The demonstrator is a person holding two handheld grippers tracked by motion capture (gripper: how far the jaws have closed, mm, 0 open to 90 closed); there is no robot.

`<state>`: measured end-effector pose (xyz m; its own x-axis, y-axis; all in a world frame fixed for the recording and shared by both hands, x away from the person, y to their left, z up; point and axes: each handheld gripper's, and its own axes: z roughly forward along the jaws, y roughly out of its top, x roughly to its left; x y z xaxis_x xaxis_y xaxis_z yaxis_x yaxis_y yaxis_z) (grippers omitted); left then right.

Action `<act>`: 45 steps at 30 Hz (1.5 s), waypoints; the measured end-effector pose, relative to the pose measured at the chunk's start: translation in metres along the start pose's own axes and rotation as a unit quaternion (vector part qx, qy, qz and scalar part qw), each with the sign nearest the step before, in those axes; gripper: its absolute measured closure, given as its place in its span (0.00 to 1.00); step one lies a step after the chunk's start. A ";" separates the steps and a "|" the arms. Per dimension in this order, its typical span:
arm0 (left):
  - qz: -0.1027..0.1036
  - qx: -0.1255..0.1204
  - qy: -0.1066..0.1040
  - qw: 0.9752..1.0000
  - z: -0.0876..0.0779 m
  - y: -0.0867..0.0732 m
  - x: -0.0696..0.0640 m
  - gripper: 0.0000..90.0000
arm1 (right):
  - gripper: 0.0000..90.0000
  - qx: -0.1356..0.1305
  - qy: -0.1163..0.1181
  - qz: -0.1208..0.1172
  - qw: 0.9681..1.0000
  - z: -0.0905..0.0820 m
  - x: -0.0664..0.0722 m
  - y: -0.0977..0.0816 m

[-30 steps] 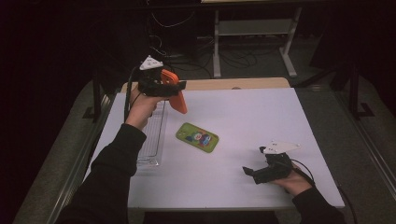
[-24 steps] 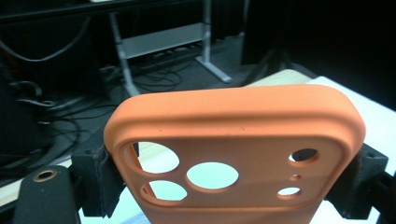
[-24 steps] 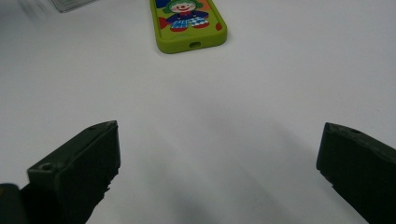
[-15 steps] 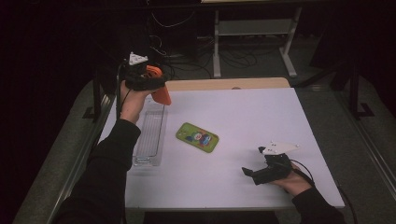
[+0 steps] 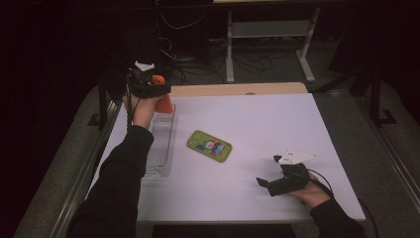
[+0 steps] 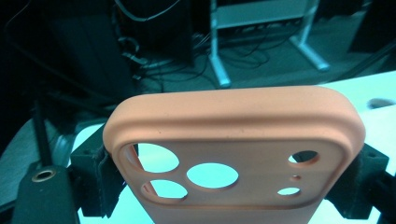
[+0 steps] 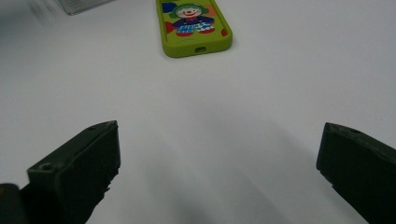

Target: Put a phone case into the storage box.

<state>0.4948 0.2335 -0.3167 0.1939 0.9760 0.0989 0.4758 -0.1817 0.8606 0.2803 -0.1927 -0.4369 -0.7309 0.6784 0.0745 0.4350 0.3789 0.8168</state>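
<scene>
An orange phone case (image 5: 163, 102) with camera cutouts hangs upright over the far end of a clear plastic tray (image 5: 161, 144) at the table's left. My left gripper (image 5: 159, 91) is shut on it. In the left gripper view the black jaws clamp the orange case (image 6: 233, 135) by its two side edges, camera end up. A green phone case (image 5: 209, 146) with a clown picture lies flat mid-table. My right gripper (image 5: 267, 182) rests near the front right, open and holding nothing. In the right gripper view the green case (image 7: 194, 25) lies beyond the right gripper (image 7: 219, 158).
The white table top (image 5: 257, 119) ends in a wooden strip (image 5: 237, 89) at the far edge. Beyond it, on the dark floor, are a white stand (image 5: 270, 34) and cables. A corner of the clear tray (image 7: 81, 4) shows in the right gripper view.
My left hand has carried the orange case leftwards and a little lower, from near the table's middle back to over the tray's far end. The right hand has kept still.
</scene>
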 end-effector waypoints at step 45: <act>-0.020 0.065 0.074 0.995 0.062 -0.030 -0.007 0.08 | 0.00 -0.005 -0.006 0.000 1.000 -0.003 -0.003 -0.001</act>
<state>0.5323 0.2246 -0.3739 0.0489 0.9879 0.1473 0.5894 -0.1475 0.7942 0.2804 -0.1970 -0.4366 -0.7243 0.6862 0.0672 0.4291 0.3723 0.8229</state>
